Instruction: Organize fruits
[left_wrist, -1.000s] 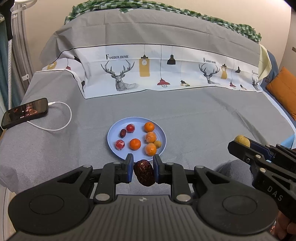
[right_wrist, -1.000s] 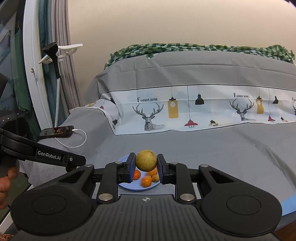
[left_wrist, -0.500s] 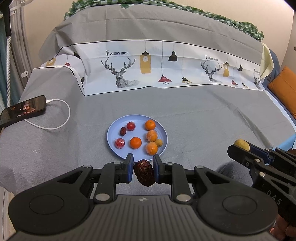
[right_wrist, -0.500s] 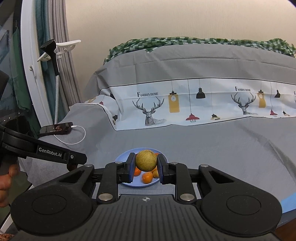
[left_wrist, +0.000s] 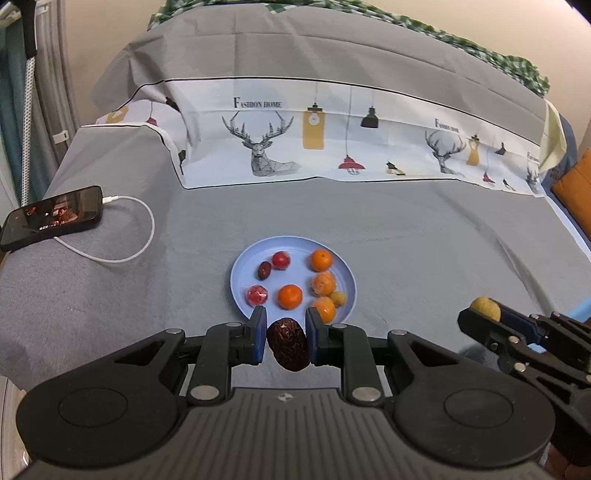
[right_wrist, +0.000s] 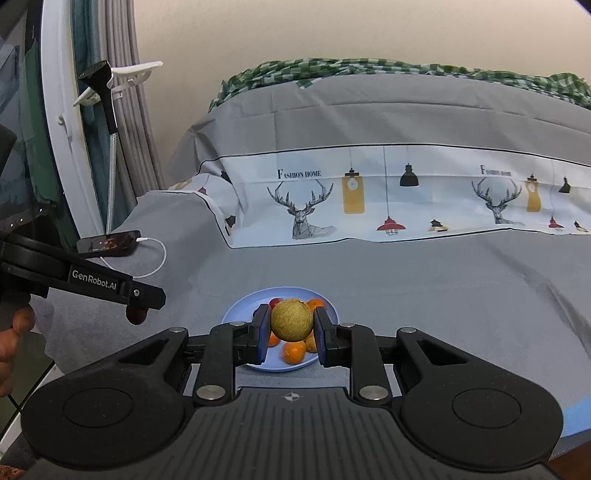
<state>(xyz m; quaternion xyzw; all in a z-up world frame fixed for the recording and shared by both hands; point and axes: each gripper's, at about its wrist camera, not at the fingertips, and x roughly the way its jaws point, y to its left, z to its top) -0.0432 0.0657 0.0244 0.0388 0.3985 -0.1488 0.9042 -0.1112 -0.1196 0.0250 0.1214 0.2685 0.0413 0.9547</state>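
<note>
A light blue plate lies on the grey bed cover and holds several oranges, red fruits, a dark date and a small yellow fruit. My left gripper is shut on a dark wrinkled date, just short of the plate's near rim. My right gripper is shut on a round yellow-green fruit, held above the plate's near side. The right gripper also shows in the left wrist view, to the right of the plate.
A black phone on a white charging cable lies on the bed at the left. A printed deer-pattern cover rises behind the plate. An orange cushion sits at the far right.
Both grippers have moved forward toward the plate, each still holding its fruit. The plate appears larger and closer in both views.
</note>
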